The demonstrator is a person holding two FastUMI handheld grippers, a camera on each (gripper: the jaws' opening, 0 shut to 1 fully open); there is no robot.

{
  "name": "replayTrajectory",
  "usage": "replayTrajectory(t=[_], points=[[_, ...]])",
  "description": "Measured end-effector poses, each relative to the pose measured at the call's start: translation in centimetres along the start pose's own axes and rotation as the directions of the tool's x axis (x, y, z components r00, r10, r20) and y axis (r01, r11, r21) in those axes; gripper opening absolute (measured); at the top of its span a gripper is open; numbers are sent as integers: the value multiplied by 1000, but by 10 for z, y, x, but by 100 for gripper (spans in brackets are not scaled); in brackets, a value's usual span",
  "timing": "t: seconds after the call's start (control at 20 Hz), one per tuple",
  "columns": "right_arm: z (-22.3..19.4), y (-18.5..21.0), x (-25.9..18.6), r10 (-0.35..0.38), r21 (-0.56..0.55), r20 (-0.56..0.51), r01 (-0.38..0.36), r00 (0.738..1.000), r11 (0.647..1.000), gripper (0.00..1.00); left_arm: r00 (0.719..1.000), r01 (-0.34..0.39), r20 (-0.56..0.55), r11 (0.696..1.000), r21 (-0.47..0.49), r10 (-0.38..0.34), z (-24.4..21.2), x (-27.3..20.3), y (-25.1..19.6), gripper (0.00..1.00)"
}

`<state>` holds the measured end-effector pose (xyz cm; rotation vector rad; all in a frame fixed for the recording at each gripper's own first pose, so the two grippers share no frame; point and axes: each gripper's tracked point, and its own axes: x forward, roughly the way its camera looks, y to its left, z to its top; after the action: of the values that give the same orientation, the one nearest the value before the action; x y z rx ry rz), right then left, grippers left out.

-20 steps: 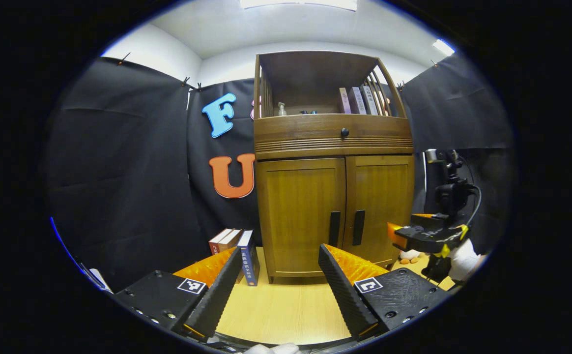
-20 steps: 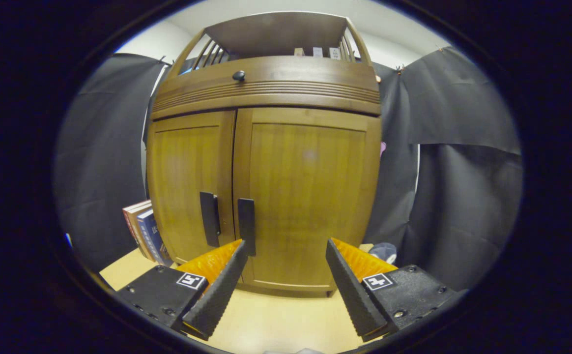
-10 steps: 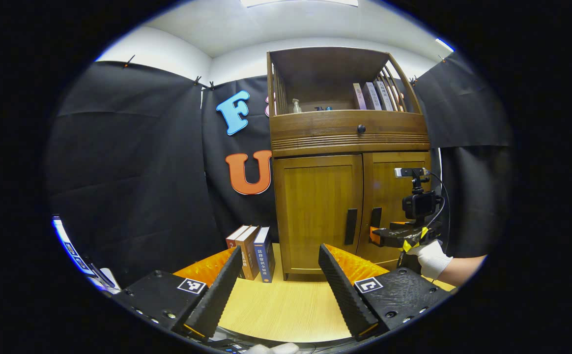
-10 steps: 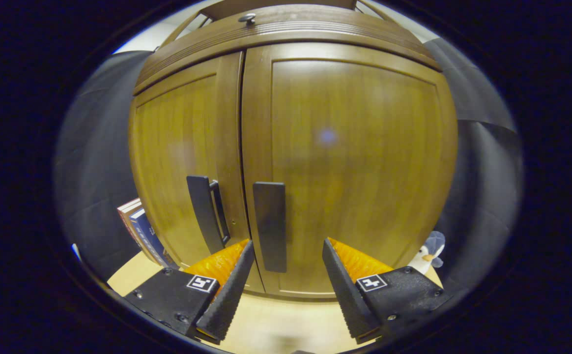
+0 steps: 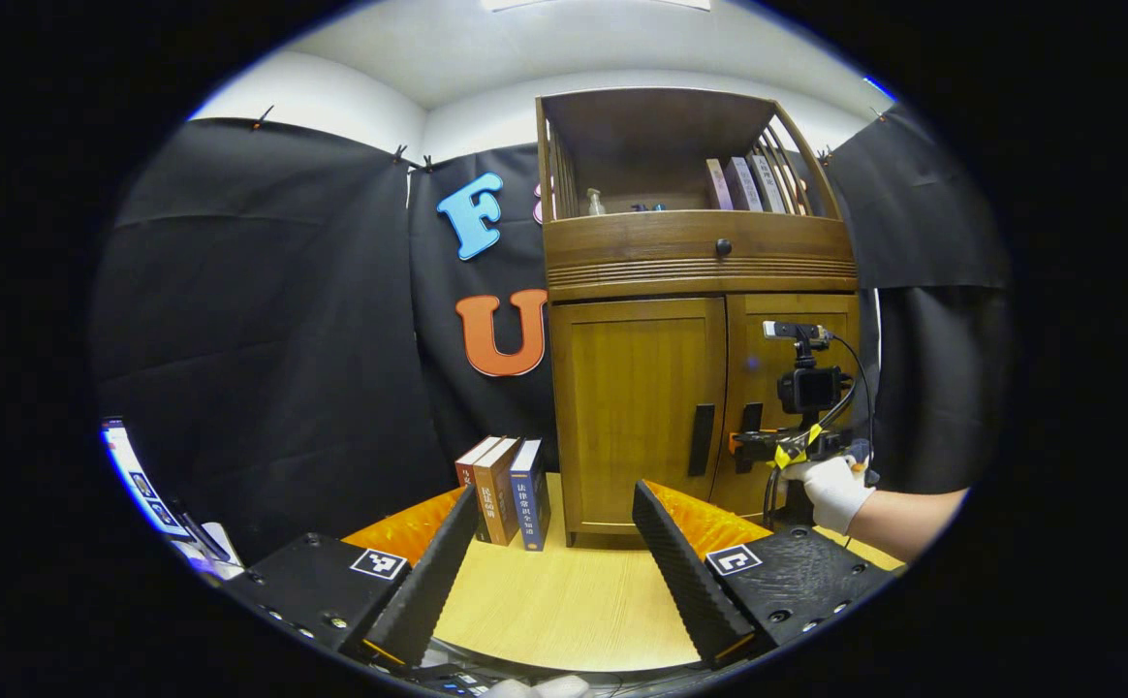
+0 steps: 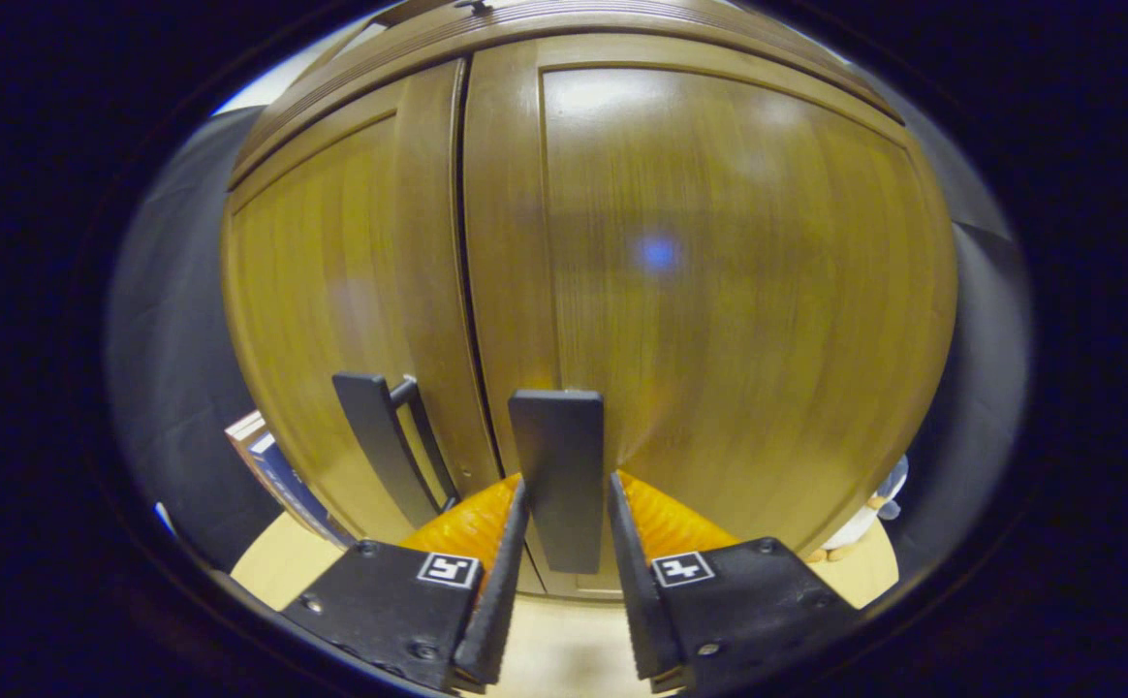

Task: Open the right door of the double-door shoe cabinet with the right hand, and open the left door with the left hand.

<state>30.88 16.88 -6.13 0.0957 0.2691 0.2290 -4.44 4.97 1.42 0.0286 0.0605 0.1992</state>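
Observation:
The wooden shoe cabinet [image 5: 690,262] stands with both doors closed. In the right gripper view the right door [image 6: 719,291] is very near, and its dark vertical handle [image 6: 557,436] sits between my fingers. My right gripper [image 6: 566,483] is shut on that handle, one finger on each side. The left door [image 6: 322,291] has its own handle [image 6: 370,436] just beside. In the left gripper view my left gripper [image 5: 554,488] is open and holds nothing, well back from the left door [image 5: 637,388] and its handle [image 5: 703,439]. A gloved hand [image 5: 830,490] holds the right gripper [image 5: 753,446] at the right door.
Three books [image 5: 506,490] stand upright on the light wooden floor [image 5: 564,601] just left of the cabinet. A small penguin toy [image 6: 864,523] sits by the cabinet's right foot. More books [image 5: 748,184] stand on the open top shelf above a drawer knob [image 5: 722,247].
My right gripper has moved up to the right door and its fingers have narrowed onto the handle. My left gripper has drifted back a little and stays open.

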Motion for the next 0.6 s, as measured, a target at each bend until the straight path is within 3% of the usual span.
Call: replayTrajectory(t=[0.05,0.25,0.6], points=[[1,-1,-3,5,20,-3,-5,1000,1000,41,1000,-9,1,1000,1,9,-1,-1,5,96],[-2,-2,-4,17,-7,-7,-17,1000,1000,33,1000,-17,0,1000,-17,17,-5,-5,16,96],[-2,-1,-5,90,-71,6,-89,996,994,32,999,31,15,999,-23,-31,-7,-10,11,96]])
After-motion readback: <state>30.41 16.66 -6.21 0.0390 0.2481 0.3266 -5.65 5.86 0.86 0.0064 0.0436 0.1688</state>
